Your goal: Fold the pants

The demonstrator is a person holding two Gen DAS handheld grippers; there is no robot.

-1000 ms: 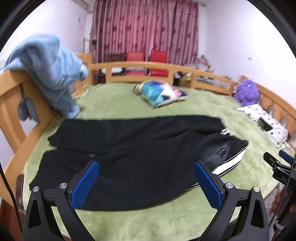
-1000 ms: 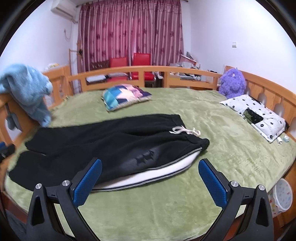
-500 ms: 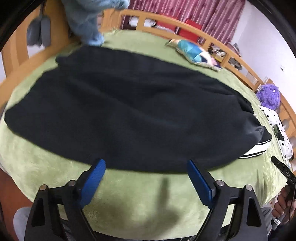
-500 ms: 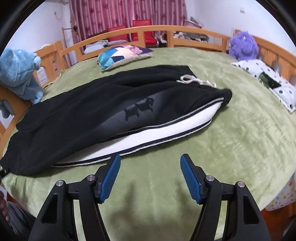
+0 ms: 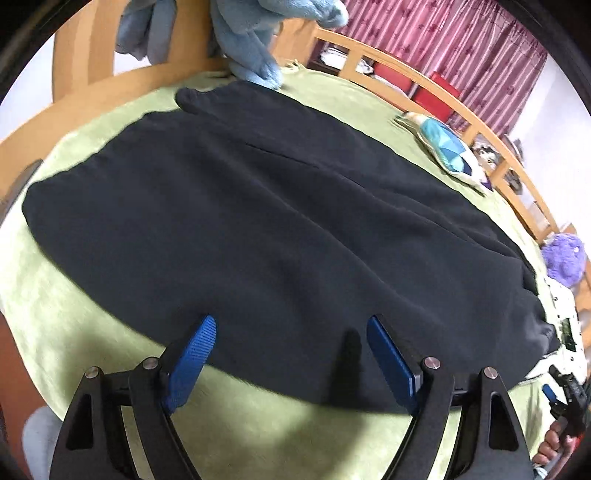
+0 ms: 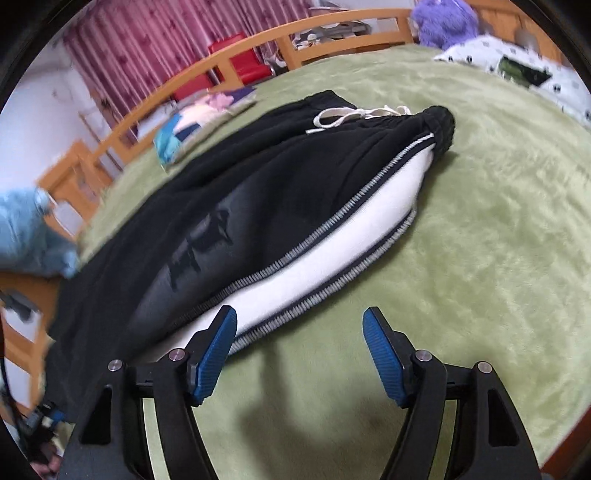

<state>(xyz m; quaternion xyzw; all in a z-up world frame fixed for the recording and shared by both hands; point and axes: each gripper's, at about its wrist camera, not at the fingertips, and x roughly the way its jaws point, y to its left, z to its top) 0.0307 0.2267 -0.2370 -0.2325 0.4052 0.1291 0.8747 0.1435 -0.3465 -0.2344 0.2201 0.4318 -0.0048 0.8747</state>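
Observation:
Black pants lie spread across a green bed cover, legs to the left, waist to the right. The right wrist view shows the pants with a white side stripe and a white drawstring at the waistband. My left gripper is open, low over the near edge of the pants' leg part. My right gripper is open, just above the cover at the near edge of the white stripe. Neither holds anything.
A wooden rail rings the bed. A blue blanket hangs on the rail by the leg ends. A colourful cushion lies behind the pants. A purple plush toy and a spotted white pillow sit at the right.
Both grippers have dropped from a high view down close to the near edge of the pants. Both jaws have narrowed but stay open.

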